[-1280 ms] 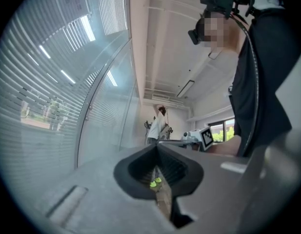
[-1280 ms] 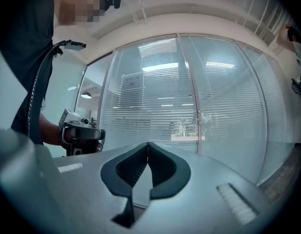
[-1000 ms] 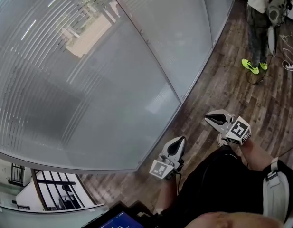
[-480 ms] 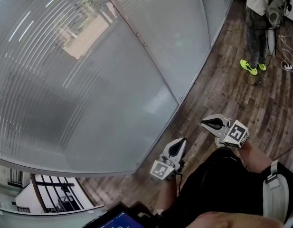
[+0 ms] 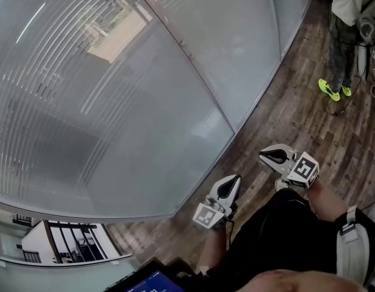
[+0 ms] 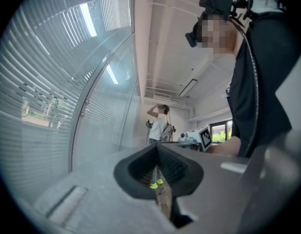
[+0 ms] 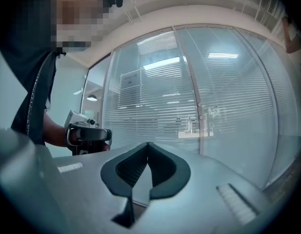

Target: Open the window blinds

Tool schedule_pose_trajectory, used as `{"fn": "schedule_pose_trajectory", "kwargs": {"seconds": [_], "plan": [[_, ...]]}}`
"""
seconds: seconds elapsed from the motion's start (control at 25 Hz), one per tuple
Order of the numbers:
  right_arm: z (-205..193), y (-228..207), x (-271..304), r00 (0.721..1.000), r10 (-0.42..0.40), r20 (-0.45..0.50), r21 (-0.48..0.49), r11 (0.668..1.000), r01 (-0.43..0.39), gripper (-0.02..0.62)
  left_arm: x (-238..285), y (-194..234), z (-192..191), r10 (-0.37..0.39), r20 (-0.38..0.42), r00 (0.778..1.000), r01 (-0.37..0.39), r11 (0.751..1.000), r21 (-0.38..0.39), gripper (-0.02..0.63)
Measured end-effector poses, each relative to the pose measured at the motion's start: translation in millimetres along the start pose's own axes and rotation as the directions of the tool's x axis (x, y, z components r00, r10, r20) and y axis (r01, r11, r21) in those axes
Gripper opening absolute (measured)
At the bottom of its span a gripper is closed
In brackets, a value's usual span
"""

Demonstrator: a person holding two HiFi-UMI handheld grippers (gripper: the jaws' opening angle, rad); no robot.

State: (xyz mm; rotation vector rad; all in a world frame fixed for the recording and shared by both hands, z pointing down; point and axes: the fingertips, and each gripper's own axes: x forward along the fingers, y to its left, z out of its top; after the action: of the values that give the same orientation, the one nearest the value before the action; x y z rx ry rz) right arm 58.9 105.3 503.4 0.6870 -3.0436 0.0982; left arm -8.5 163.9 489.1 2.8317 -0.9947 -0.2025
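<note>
approach | left gripper (image 5: 231, 184) + right gripper (image 5: 267, 156): jaws pinched together, empty | carried low beside blinds (image 5: 84, 102), likely transit, nothing grabbed yet

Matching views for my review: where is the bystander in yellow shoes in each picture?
Head view: bystander top right, on the floor.
Left gripper view: centre, in the distance.
Right gripper view: maybe a sliver at the right edge; cannot tell.
Shared landmark: the blinds, in all three.
</note>
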Motion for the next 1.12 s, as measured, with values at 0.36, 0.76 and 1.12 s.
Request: {"fn": "schedule_pose_trajectory", "kwargs": {"seconds": [0.36, 0.76, 1.12], "plan": [[2, -59, 9, 0.995, 0.094, -0.022, -0.001, 0.996, -0.094, 0.006, 59, 41, 3, 0.108, -0.013, 0.994, -0.108, 0.994, -0.012, 0.002], [4, -108, 23, 0.979, 0.204, -0.030, -0.005, 0.979, -0.204, 0.006, 102, 74, -6, 0.218, -0.027, 0.976, -0.219, 0.975, -0.037, 0.002], [-3, -149, 11, 0.959, 0.283, -0.029, 0.019, 0.959, -0.282, 0.005, 155, 94, -3, 0.267, 0.016, 0.964, -0.266, 0.963, -0.046, 0.002]]}}
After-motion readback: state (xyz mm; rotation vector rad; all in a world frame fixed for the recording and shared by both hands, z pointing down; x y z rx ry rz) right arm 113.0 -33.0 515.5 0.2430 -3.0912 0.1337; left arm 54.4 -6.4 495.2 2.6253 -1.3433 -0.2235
